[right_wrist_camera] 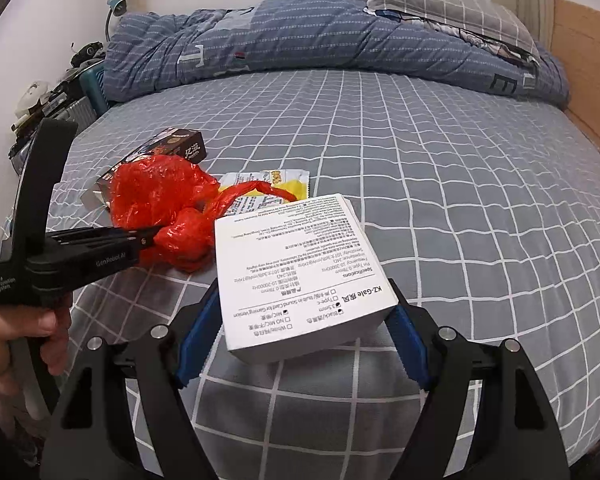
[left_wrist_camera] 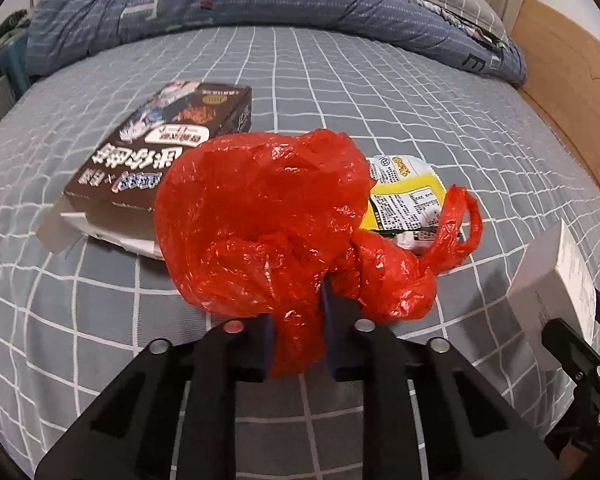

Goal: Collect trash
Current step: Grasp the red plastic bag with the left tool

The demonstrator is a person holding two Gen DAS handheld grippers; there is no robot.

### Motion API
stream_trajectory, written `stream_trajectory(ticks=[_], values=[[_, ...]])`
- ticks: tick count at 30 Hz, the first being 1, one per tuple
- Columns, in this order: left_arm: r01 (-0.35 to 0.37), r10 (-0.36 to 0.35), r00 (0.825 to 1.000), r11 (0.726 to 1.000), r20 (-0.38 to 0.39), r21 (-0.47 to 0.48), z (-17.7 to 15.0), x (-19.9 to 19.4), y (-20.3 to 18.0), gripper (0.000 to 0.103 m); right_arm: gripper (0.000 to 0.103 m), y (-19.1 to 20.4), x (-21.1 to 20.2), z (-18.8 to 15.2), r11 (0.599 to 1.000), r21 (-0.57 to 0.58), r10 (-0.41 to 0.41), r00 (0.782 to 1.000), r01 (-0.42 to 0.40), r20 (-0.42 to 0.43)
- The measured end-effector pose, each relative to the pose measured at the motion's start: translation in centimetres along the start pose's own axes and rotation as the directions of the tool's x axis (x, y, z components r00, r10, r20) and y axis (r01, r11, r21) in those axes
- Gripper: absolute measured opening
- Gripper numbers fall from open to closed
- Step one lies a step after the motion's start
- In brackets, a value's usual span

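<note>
While the left tongs (left_wrist_camera: 298,332) stand nearly closed, their blue pads pinch a fold of the crumpled red plastic bag (left_wrist_camera: 268,216), which rests on the bed (left_wrist_camera: 380,92) with its grey checked sheet. No earlier view is given, so only the grip itself can be told. The right tongs (right_wrist_camera: 300,336) stand wide, their blue pads pressed against both sides of a white box (right_wrist_camera: 296,264), held just beside the red bag and tilted up above the sheet. Its label reads "KZ-Gale", "Specifications", "Type-c" and "3.5mm" among tick boxes. Behind the red bag lies a dark brown carton (left_wrist_camera: 160,160) with large Chinese characters and cartoon art. Partly under the bag's handle lies a yellow and white wrapper (left_wrist_camera: 408,196) with fine print too small to read. The left tongs' body carries "GenRobot.AI". A hand (right_wrist_camera: 4,344) grips its handle.
</note>
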State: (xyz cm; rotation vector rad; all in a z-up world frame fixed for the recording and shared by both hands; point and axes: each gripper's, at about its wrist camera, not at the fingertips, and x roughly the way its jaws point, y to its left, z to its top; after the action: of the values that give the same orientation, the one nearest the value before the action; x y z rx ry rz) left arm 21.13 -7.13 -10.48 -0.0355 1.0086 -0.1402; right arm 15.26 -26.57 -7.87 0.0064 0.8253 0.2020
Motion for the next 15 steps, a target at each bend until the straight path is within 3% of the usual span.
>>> stream_trajectory(ticks=[15], values=[[-0.003,0.004,0.998,1.0,0.07,-0.024,-0.1,-3.7,0.7,0.011,0.074,0.6,-0.6,0.7,1.0,0.004,-0.028,0.999,0.028,0.016]])
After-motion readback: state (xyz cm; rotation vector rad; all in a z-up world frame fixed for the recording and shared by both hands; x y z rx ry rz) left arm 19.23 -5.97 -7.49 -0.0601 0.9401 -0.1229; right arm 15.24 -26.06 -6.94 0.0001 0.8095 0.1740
